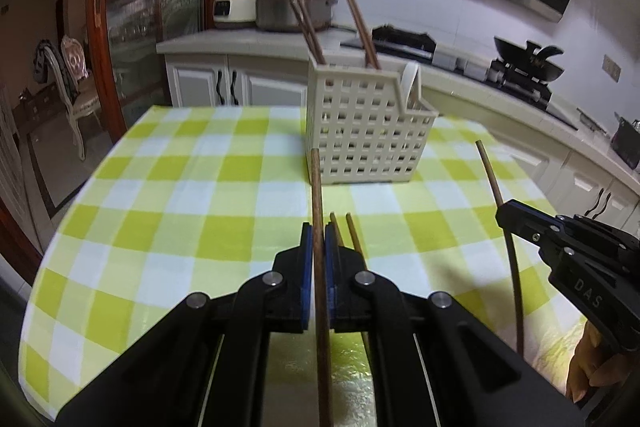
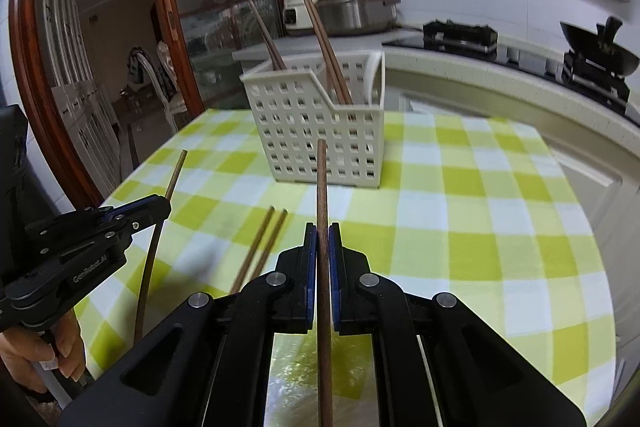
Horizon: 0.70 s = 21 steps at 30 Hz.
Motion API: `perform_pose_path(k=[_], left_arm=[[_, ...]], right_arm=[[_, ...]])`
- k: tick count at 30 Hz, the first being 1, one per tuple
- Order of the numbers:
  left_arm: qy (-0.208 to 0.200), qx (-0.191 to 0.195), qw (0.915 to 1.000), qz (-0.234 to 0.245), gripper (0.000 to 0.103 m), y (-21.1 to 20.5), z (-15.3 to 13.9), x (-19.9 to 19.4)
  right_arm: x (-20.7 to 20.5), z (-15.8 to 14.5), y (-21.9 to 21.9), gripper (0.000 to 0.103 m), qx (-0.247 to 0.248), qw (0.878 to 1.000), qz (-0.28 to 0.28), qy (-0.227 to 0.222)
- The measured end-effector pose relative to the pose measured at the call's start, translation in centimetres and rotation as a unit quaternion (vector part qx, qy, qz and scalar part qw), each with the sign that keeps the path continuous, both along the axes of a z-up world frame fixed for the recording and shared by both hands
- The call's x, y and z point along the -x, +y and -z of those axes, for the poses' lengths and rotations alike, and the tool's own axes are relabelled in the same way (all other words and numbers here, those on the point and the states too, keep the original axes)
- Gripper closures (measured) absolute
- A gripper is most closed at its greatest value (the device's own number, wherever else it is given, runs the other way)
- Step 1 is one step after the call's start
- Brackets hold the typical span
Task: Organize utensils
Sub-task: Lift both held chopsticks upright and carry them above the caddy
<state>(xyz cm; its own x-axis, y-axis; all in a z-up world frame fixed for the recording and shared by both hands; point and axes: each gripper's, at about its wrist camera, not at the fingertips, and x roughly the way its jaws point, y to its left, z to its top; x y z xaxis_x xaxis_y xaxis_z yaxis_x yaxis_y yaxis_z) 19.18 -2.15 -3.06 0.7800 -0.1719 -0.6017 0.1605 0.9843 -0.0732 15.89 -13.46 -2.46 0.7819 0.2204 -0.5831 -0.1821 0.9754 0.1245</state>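
Left wrist view: left tool [image 1: 319,241] clamped tight on a thin brown wooden chopstick [image 1: 317,187], above the green-checked bench [image 1: 180,187], near the white perforated plastic utensil basket [image 1: 360,131]. Right wrist view: right tool [image 2: 322,243] closed on another brown chopstick [image 2: 322,187]; two loose chopsticks [image 2: 262,247] lie on the bench before the basket.

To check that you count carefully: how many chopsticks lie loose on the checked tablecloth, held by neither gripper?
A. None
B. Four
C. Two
C: two chopsticks lie side by side on the tablecloth, while the left gripper and the right gripper each clamp one more.
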Motion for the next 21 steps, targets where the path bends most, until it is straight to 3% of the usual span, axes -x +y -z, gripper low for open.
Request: perform_pose_path(k=[9, 21], left_arm=[[-0.054, 0.000, 0.9985, -0.002, 0.097, 0.7, -3.4, 3.1], [-0.097, -0.005, 0.9952, 0.006, 0.097, 0.0, -5.4, 5.4]], right_arm=[[2.0, -2.8, 0.3, 0.097, 0.001, 0.999, 0.004, -0.042], [3.4, -4.5, 0.4, 0.097, 0.000, 0.997, 0.005, -0.073]])
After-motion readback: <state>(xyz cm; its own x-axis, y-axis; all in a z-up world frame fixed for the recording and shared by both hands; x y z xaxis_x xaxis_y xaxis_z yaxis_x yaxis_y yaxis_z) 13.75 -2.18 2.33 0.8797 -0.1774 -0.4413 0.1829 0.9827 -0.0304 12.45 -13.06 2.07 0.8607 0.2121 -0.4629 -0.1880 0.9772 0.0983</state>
